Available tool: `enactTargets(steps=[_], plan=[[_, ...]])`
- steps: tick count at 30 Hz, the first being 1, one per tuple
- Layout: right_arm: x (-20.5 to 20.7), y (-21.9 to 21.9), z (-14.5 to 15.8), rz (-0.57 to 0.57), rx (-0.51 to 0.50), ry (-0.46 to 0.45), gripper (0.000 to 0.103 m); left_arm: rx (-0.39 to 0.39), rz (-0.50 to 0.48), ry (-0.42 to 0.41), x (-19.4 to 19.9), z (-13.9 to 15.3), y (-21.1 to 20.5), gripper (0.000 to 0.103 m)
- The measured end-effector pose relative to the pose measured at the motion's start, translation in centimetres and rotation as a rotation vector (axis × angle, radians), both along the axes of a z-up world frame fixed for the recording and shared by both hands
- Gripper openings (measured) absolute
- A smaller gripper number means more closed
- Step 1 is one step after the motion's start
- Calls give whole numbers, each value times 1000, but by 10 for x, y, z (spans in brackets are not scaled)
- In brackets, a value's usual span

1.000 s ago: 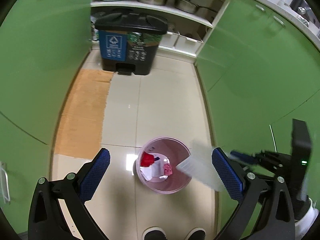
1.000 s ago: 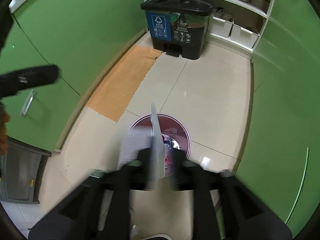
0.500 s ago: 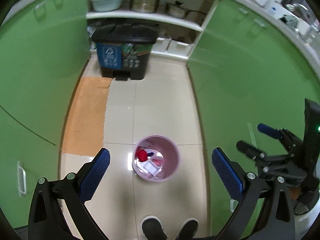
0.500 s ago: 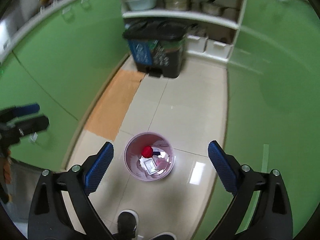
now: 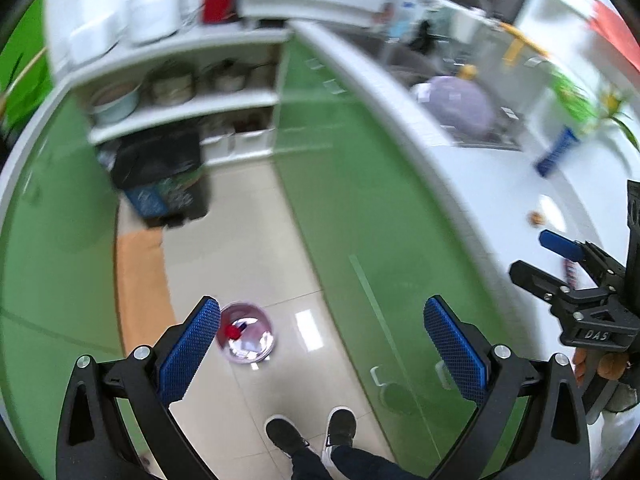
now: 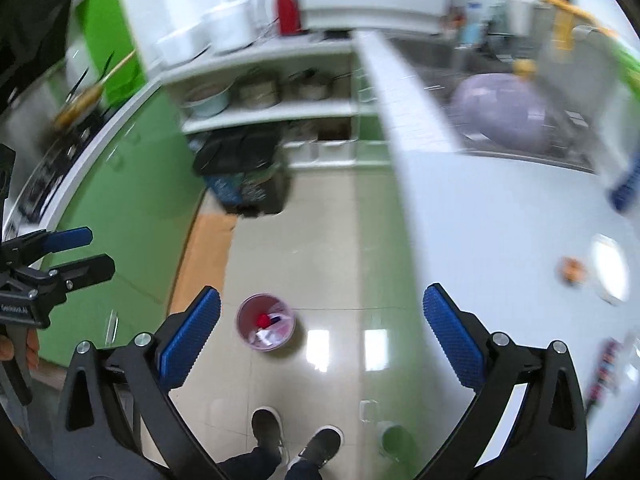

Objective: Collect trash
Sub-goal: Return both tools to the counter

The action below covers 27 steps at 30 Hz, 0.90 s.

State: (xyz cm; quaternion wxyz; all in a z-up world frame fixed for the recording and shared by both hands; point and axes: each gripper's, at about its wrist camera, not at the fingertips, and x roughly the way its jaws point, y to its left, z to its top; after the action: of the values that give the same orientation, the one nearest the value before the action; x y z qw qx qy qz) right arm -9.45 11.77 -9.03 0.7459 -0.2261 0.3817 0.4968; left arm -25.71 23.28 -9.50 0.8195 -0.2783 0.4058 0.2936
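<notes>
Both hand-held grippers stood wide apart with nothing between their blue pads: the left hand-held gripper (image 5: 322, 344) and the right hand-held gripper (image 6: 321, 334), whose jaws had just been opening. Far below on the tiled floor (image 6: 320, 248) sat the pink bin (image 6: 265, 327) with red and white trash inside (blurred), just ahead of the person's shoes (image 6: 296, 438). A small orange scrap (image 6: 573, 269) lay on the white surface (image 6: 500, 216).

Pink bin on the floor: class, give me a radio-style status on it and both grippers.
Left gripper open, empty. Right gripper open, empty, jaws just opened. Pink bin upright on floor tiles, trash inside. Nothing blocking it.
</notes>
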Motion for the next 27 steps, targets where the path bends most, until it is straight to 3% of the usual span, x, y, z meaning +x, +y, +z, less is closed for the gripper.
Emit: enactTargets(steps=[7, 15, 20, 27], plan=[[62, -124, 54, -277, 42, -65, 100, 48, -185, -61, 78, 50, -40, 98], [107, -232, 62, -563, 41, -73, 100, 60, -455, -71, 181, 64, -97, 98], [121, -273, 61, -684, 47, -62, 100, 69, -597, -46, 232, 60, -129, 98], [146, -288, 57, -741, 58, -42, 100, 76, -669, 0, 289, 41, -152, 98]])
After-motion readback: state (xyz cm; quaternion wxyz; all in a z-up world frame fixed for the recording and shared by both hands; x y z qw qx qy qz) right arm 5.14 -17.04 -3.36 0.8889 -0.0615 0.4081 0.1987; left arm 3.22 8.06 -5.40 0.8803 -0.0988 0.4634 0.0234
